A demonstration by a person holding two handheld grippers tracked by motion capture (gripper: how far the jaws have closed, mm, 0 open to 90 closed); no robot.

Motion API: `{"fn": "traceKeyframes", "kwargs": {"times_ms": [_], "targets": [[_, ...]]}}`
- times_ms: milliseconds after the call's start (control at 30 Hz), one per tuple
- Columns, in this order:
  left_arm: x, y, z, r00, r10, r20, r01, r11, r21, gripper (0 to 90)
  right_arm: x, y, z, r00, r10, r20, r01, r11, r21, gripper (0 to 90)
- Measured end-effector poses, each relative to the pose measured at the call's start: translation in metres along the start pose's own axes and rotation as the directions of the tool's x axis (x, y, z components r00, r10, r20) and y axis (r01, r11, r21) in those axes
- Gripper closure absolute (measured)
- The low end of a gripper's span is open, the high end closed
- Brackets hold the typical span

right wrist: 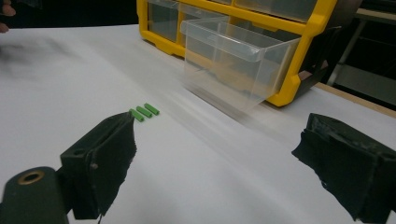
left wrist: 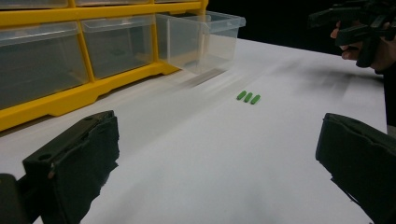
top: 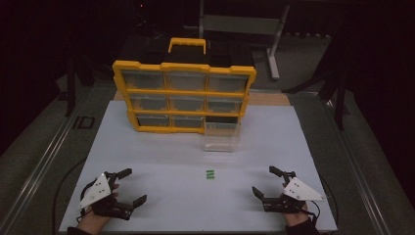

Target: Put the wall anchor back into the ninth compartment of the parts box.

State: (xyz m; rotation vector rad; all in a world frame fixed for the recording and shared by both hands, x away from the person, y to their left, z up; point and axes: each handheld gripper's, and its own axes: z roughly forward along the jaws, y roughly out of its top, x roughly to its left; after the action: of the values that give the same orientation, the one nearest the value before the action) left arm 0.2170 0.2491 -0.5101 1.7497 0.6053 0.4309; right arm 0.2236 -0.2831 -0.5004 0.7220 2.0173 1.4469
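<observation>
You hold your left gripper (top: 131,186) and right gripper (top: 263,181) with jaws spread wide and empty at the near corners of the white table (top: 161,152), three green pegs (top: 210,174) lying between them before the clear drawer (top: 221,138) pulled from the yellow organizer (top: 184,93)

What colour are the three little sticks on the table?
The three little sticks are bright green, clearest in the right gripper view.

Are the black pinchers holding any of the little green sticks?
No. The left gripper and right gripper are both open and empty. The three green sticks lie untouched on the white table.
</observation>
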Motion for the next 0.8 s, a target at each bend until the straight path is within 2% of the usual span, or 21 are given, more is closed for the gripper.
{"fn": "traceKeyframes", "kwargs": {"times_ms": [267,467,733,800], "targets": [[-0.0001,-0.0007,0.0013,1.0,-0.005,0.001,0.005,0.9999,0.015,0.1,0.0004,0.0002,-0.0008,0.9998,-0.01,0.019,0.01,1.0,-0.012,9.9],[-0.0004,-0.001,0.0025,0.9999,-0.005,0.009,0.005,0.9995,0.03,0.1,0.0013,0.0003,0.0002,0.9996,-0.028,0.005,0.028,1.0,-0.003,9.9],[-0.0002,-0.001,0.0033,0.9999,-0.008,0.009,0.008,0.9995,0.031,0.1,0.0007,0.0005,-0.0003,0.9997,-0.026,0.003,0.026,1.0,-0.004,9.9],[-0.0002,-0.0002,0.0036,1.0,0.0,0.009,-0.001,0.9995,0.031,0.1,0.0004,0.0005,0.0001,0.9997,-0.015,-0.021,0.015,1.0,-0.008,9.9]]}}
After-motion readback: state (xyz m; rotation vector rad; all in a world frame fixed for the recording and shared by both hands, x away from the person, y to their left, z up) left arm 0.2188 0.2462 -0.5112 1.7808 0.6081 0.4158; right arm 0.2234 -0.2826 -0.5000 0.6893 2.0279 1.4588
